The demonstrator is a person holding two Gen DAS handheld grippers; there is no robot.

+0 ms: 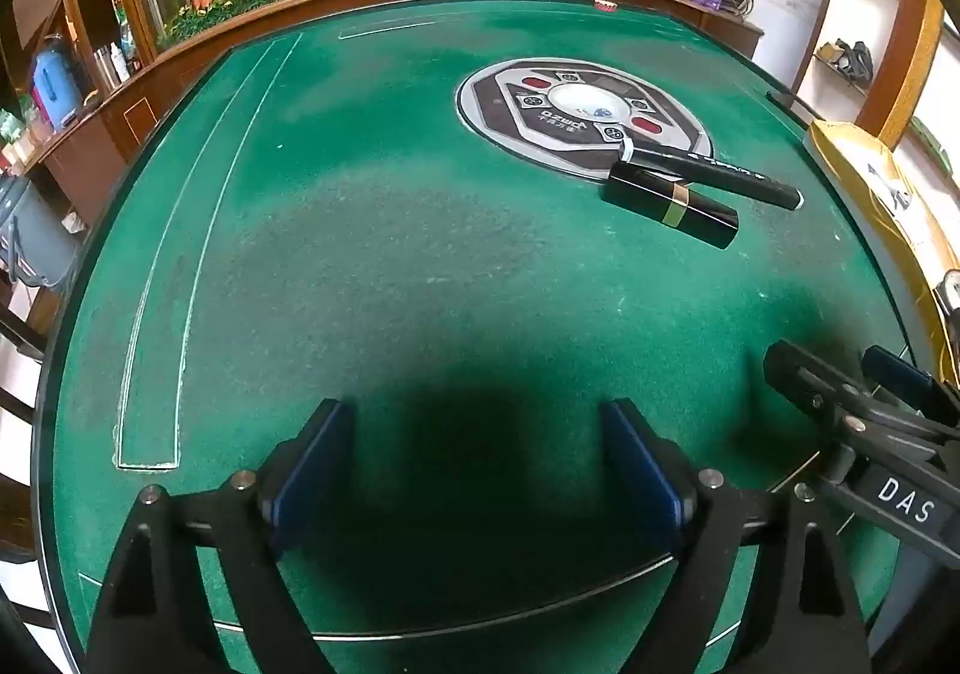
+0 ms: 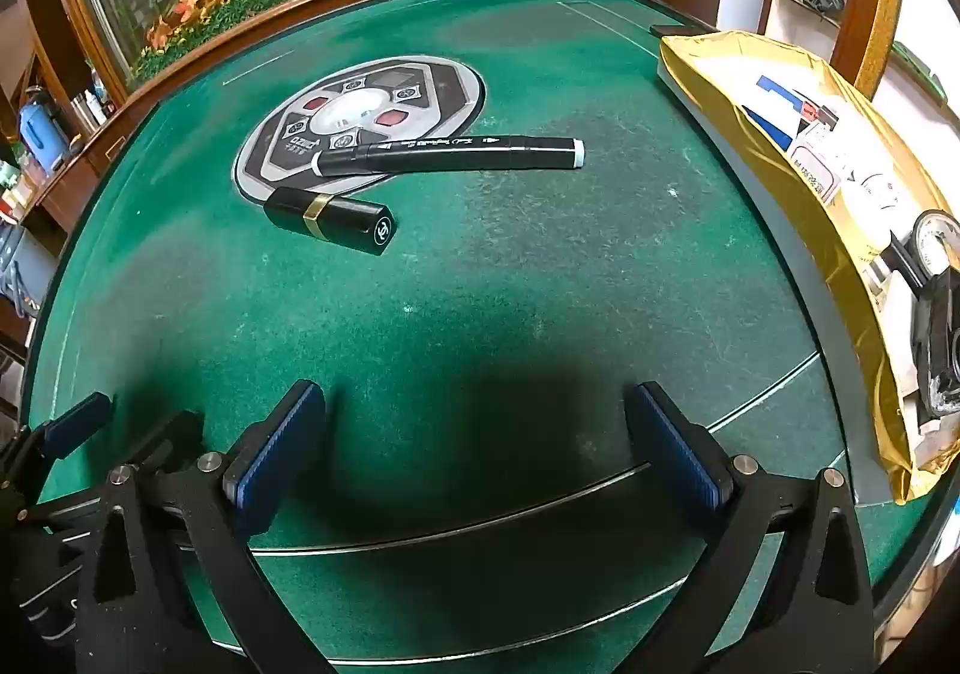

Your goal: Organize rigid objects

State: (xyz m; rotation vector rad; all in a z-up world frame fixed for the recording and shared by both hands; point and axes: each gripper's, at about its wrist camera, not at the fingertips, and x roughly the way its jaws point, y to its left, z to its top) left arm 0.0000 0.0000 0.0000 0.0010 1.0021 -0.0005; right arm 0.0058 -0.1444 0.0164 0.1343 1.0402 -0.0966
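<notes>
Both my left gripper (image 1: 474, 470) and right gripper (image 2: 474, 452) hover spread and empty near me, since the marker (image 2: 450, 155) and lipstick (image 2: 330, 221) lie farther off, untouched.

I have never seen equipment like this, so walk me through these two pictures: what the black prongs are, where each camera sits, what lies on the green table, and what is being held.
A person holds one two-finger gripper in each hand; a camera on each looks forward along its fingers. One picture shows the left gripper, the other the right gripper. Both are open and hold nothing. On the green table lie a black marker and a black lipstick tube, partly on a round control panel. A gold-lined tray of odds and ends sits at the right edge.
</notes>
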